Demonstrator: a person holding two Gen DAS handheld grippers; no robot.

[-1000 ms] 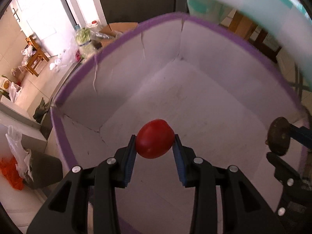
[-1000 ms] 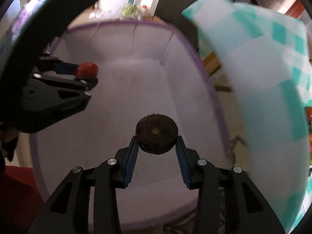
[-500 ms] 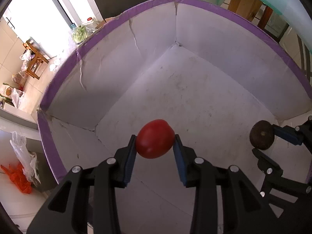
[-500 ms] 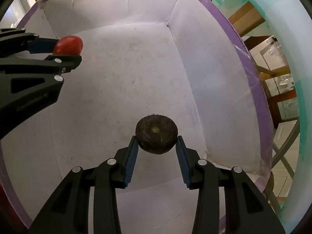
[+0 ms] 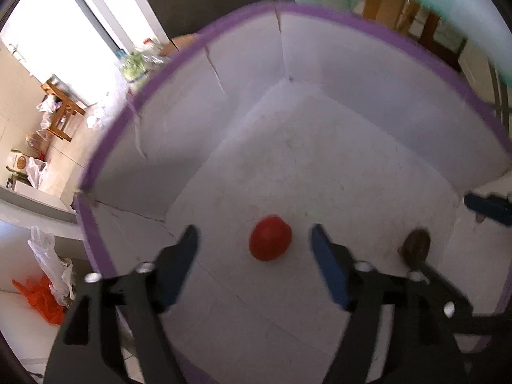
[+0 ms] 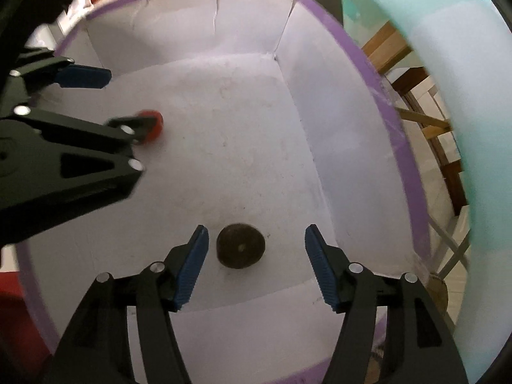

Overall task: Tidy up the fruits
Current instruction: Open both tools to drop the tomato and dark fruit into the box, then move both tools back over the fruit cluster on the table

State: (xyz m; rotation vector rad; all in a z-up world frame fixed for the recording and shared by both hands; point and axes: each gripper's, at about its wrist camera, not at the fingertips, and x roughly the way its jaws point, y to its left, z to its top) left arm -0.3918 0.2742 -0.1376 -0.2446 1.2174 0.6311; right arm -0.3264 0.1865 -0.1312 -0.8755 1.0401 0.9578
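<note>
A red round fruit (image 5: 270, 237) lies on the floor of a white box with a purple rim (image 5: 224, 22). My left gripper (image 5: 252, 240) is open above it, jaws wide apart and empty. A dark brown round fruit (image 6: 240, 245) lies on the box floor too. My right gripper (image 6: 256, 240) is open over it, jaws apart and empty. The brown fruit also shows in the left wrist view (image 5: 416, 244). The red fruit shows in the right wrist view (image 6: 153, 124), partly hidden by the left gripper.
The box walls (image 6: 336, 112) rise on all sides around both grippers. A teal and white checked cloth (image 6: 464, 96) hangs at the right over wooden furniture (image 6: 412, 80). Bags and an orange item (image 5: 41, 300) lie on the floor at the left.
Both grippers have opened and let go of their fruits. The red fruit and the brown fruit now lie on the box floor.
</note>
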